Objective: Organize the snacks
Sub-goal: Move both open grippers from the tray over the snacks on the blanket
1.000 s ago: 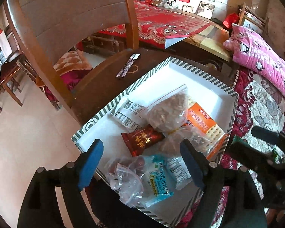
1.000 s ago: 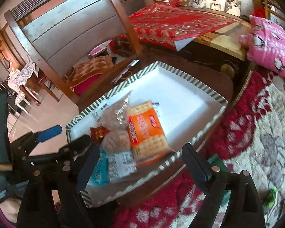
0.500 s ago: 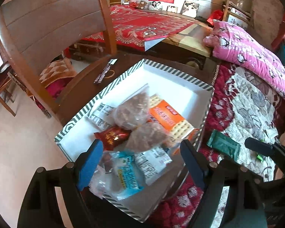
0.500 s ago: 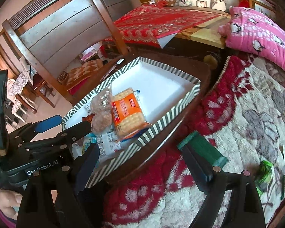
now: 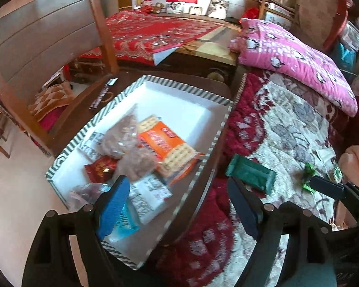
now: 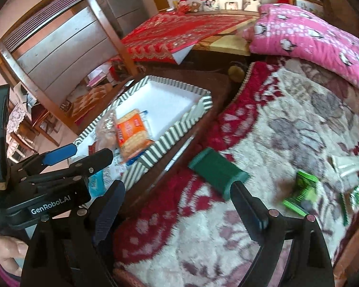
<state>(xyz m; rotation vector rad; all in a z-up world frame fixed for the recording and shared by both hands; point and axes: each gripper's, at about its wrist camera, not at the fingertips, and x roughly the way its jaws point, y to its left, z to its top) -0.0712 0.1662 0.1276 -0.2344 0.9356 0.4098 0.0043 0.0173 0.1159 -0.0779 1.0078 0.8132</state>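
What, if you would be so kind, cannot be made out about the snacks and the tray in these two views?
- Left wrist view: the blue-and-white packets are partly hidden by the left gripper finger.
- Right wrist view: the striped tray near end lies behind the left gripper.
- Both views: print on the dark green packet is blurred.
- Right wrist view: the small green wrappers are smeared; their kind is unreadable.
- Left wrist view: the clear bags show only brownish contents.
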